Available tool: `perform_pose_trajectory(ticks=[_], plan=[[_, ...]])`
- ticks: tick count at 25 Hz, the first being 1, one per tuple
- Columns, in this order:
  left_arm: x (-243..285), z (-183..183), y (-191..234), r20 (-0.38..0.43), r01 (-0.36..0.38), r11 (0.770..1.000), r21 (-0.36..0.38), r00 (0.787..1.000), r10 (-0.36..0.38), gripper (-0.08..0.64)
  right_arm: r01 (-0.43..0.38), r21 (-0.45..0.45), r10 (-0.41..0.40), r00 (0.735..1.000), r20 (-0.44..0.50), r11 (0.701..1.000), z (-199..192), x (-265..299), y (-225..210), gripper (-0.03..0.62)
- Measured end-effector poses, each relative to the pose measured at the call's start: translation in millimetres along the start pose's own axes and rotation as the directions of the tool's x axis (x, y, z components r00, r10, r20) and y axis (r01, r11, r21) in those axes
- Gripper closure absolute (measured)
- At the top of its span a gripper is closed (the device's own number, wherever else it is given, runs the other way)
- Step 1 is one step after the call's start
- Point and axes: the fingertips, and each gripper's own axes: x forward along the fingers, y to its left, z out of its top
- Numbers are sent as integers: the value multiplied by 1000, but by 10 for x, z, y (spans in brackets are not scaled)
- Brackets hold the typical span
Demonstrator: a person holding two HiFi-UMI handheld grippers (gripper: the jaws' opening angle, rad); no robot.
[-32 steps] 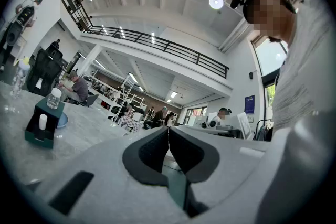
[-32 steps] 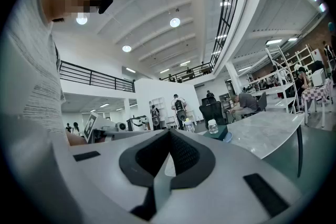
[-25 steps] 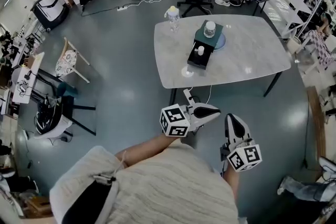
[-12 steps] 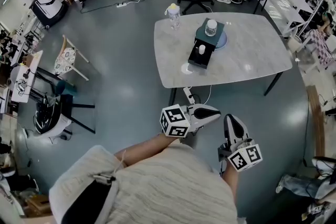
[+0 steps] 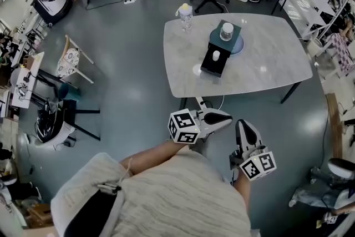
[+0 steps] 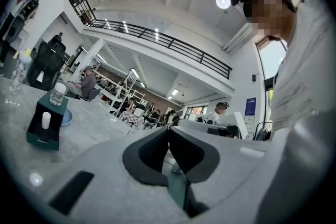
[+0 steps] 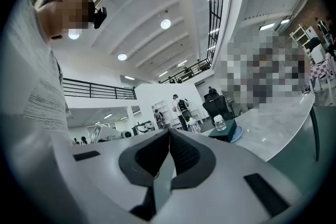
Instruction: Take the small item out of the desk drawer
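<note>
One grey table (image 5: 266, 64), drawer box (image 5: 221, 48) atop; workshop, seemingly.

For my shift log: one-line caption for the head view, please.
Left gripper and right gripper shut, held short of the table; open drawer holds a small white item.

In the open drawer (image 5: 211, 69), a small white item (image 5: 215, 55), too small and distant for clear identification
</note>
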Motion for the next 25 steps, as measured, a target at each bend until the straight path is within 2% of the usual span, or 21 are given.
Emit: perform_pose_trajectory(ticks=[8,16,25], plan=[[19,232,659,-10,-20,1000,-13,1000,20,543,-13,17,14,1000,-23,1000,28,630,-309,581],[-16,627,1444,18,-43,999,-8,999,44,543,-25,11,26,999,-36,1000,119,1402,-608,581],[-322,1055,2207,49,-62,998,21,997,61,543,-48,-17,47,998,-40,999,157,2287,-691,581]])
